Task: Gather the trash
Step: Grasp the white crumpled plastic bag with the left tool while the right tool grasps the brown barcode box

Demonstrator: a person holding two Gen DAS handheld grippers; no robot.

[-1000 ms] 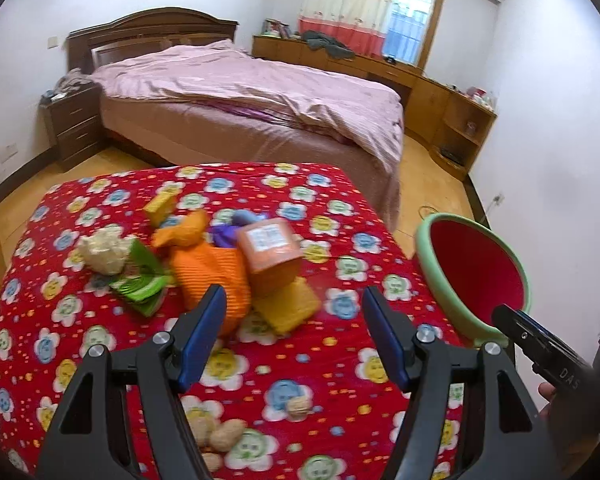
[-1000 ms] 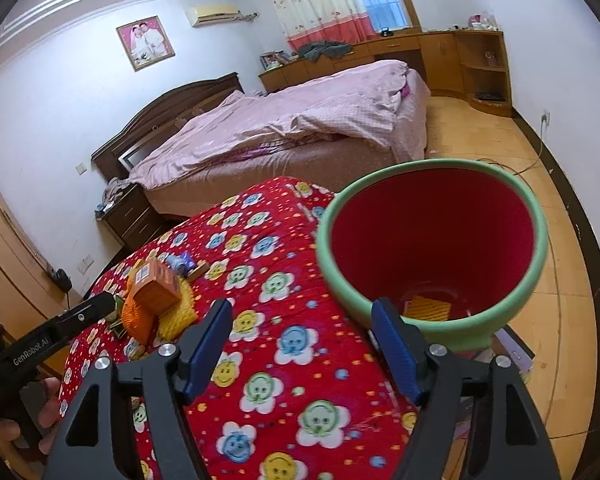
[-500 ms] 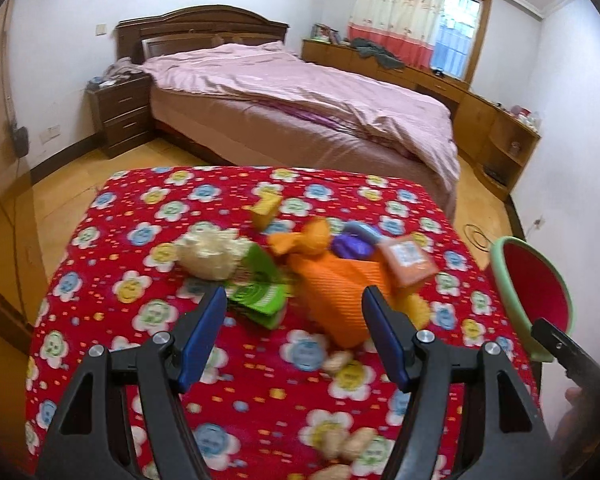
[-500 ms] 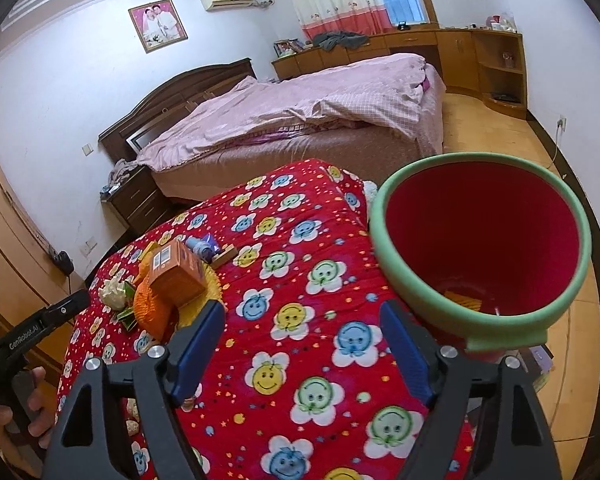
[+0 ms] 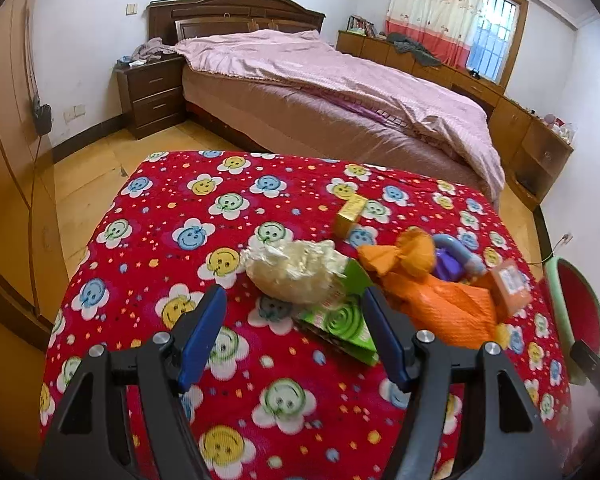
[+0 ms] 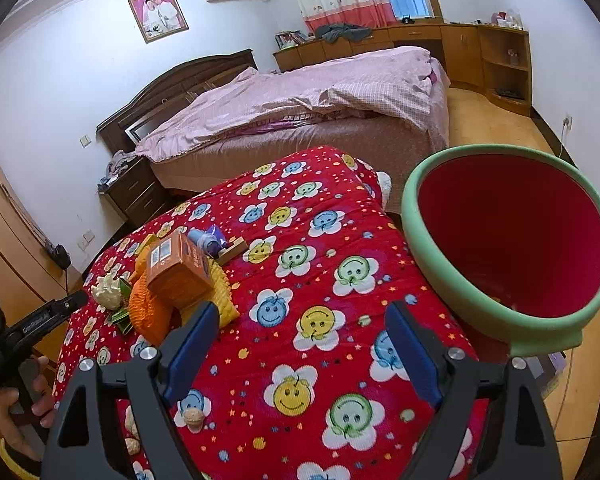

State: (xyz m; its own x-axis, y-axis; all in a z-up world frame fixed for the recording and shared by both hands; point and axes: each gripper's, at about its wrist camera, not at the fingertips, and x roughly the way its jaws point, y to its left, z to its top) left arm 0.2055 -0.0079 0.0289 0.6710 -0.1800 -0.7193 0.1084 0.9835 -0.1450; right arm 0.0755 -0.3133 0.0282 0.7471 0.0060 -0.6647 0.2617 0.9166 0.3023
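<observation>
A trash pile lies on the red flower-print tablecloth [image 5: 172,240]: a crumpled pale ball [image 5: 296,276], a green wrapper [image 5: 344,320], an orange mesh bag [image 5: 440,304], an orange box [image 5: 510,284] and a small yellow box [image 5: 350,212]. My left gripper [image 5: 293,296] is open, hanging just short of the ball and the wrapper, nothing between its fingers. The red bin with a green rim [image 6: 420,240] stands off the table's right edge. My right gripper [image 6: 302,312] hovers over bare cloth between the orange box [image 6: 180,268] and the bin. Its jaws are opening and hold nothing.
Small nut shells [image 6: 194,416] lie near the table's front edge. A blue and purple item [image 6: 206,238] sits behind the box. A bed [image 5: 340,92] and a nightstand [image 5: 152,96] stand beyond the table. A hand [image 6: 16,412] grips the left tool's handle.
The left gripper swung left across the table, so the crumpled ball and green wrapper now sit before its jaws. The right gripper drew back from the bin and its jaws widened.
</observation>
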